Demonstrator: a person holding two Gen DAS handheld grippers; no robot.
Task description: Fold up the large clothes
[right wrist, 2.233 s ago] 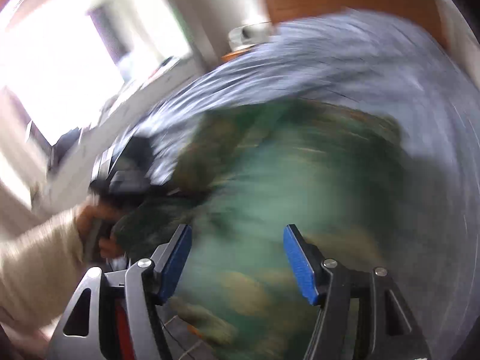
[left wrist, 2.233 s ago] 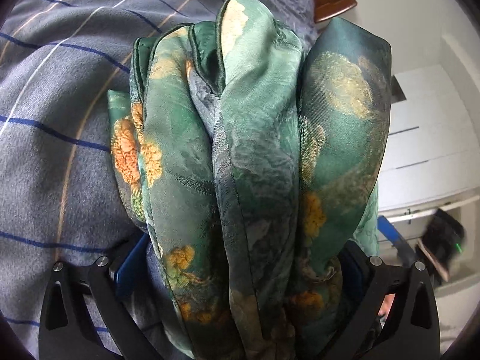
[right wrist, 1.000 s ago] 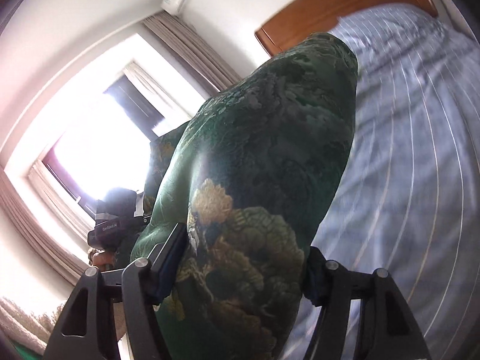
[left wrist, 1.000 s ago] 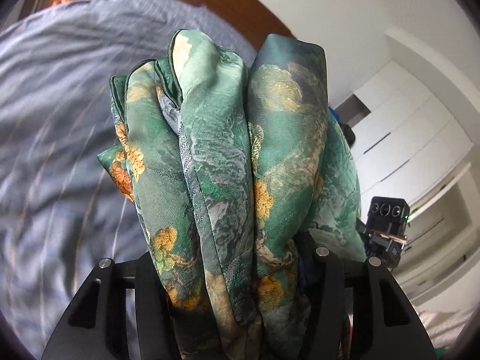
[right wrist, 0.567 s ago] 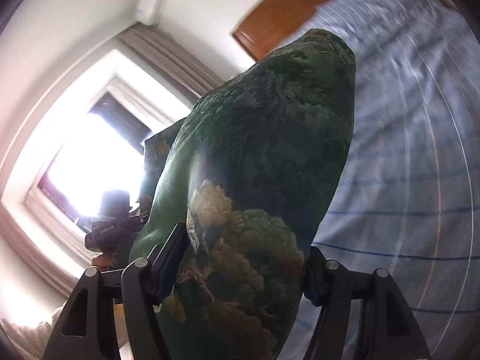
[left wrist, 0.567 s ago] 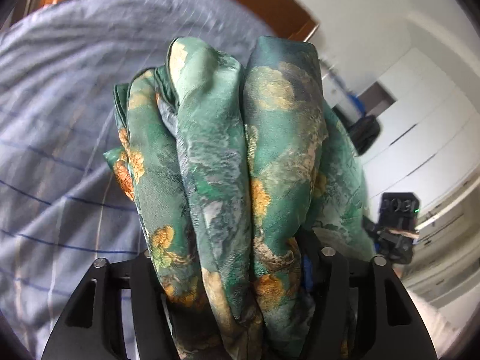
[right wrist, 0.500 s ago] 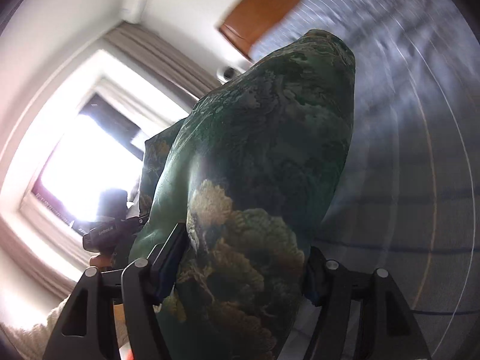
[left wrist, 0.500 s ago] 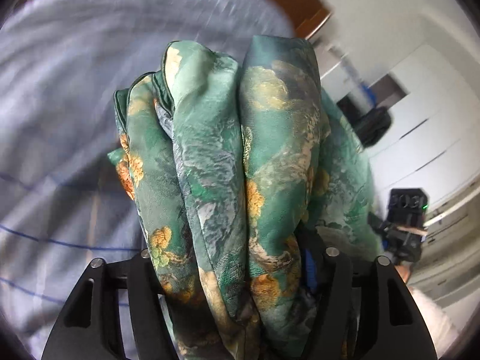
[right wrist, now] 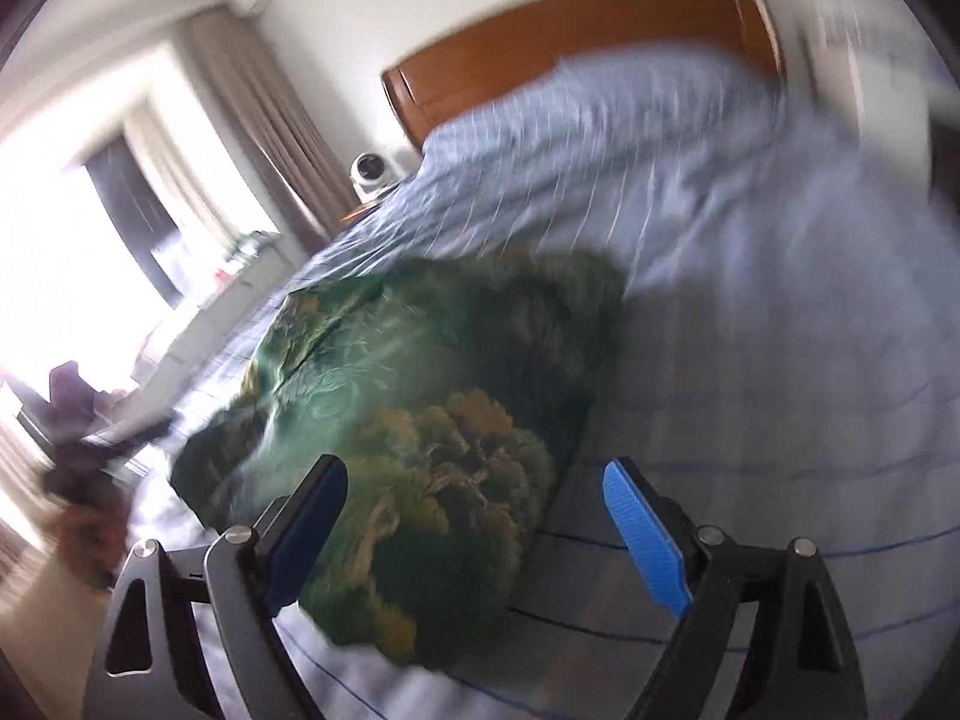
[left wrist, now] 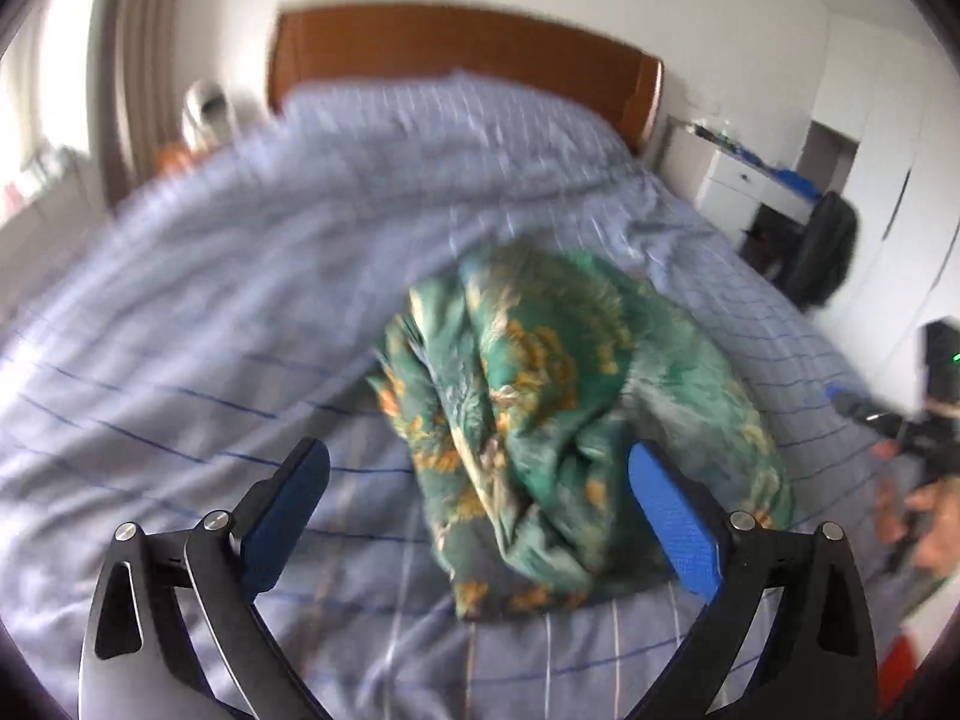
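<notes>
So the green floral garment [left wrist: 576, 420] is sitting in a folded, bunched-up heap on the bed [left wrist: 180, 330], on the blue-grey striped bedspread. From the left wrist camera it lies just past centre, towards 1 o'clock from the left gripper [left wrist: 480, 516]. That gripper's fingers [left wrist: 288, 498] are spread wide and opening; the right one overlaps the cloth's near edge at about 4 o'clock, but neither blue pad presses on it.

Same deal from the right wrist camera: the garment [right wrist: 432, 420] fills the middle, and the right gripper [right wrist: 480, 522] has its fingers [right wrist: 645, 540] wide and opening. The near end of the bundle sits between them, closer to the left finger, not pinched.

Wooden headboard [left wrist: 456, 54] is up at 12 o'clock, curtains [right wrist: 264, 120] at 10 o'clock in the right view. Everything's pretty motion-blurred. A hand [left wrist: 924, 516] holding the other gripper shows at 3 o'clock in the left view.
</notes>
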